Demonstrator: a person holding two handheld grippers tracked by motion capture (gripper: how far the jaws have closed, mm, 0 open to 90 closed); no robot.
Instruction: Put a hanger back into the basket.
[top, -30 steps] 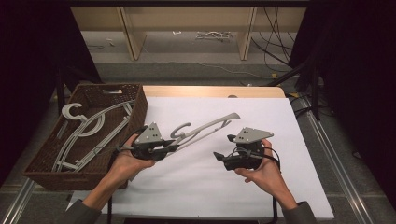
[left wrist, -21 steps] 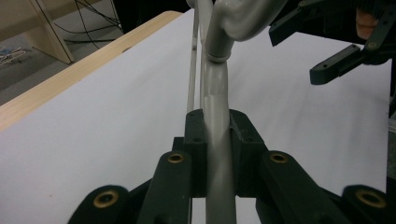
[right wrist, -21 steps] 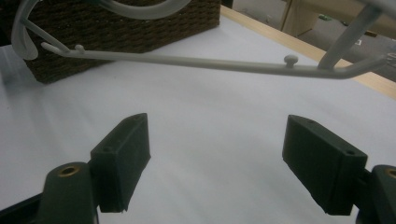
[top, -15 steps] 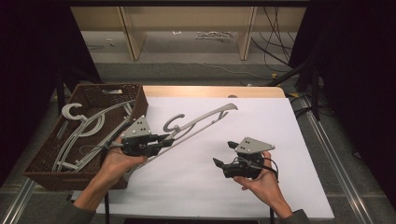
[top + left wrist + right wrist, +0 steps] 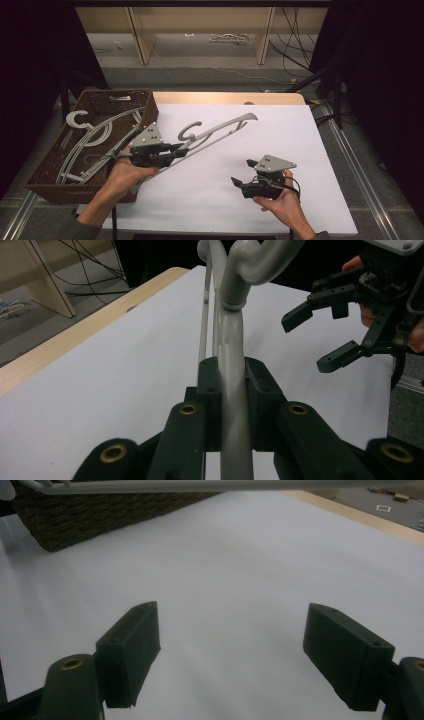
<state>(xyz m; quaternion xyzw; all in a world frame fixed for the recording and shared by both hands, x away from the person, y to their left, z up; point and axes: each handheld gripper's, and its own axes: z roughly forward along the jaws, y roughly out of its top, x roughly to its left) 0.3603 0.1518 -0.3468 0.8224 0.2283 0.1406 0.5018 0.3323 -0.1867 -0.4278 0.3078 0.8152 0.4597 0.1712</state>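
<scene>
A grey plastic hanger [image 5: 220,131] hangs tilted above the white sheet, its hook [image 5: 189,132] near my left gripper [image 5: 177,148]. That gripper is shut on the hanger's arm; in the left gripper view the grey bar [image 5: 231,370] runs up between the two black pads [image 5: 210,385], which press on it. My right gripper [image 5: 242,172] is held low over the sheet at the front right, apart from the hanger. Its jaws stand wide open with nothing between them [image 5: 235,655], and the left gripper view shows it off to the right [image 5: 320,335].
A brown wicker basket [image 5: 45,165] sits at the left edge of the table and holds several more grey hangers [image 5: 85,140]. A white sheet [image 5: 300,140] covers the table, with a wooden strip [image 5: 225,98] along its far edge. Shelving legs and cables lie beyond.
My left gripper has lifted the hanger a little and drawn it slightly left. My right gripper has sunk and moved back toward the front edge, away from the hanger.
</scene>
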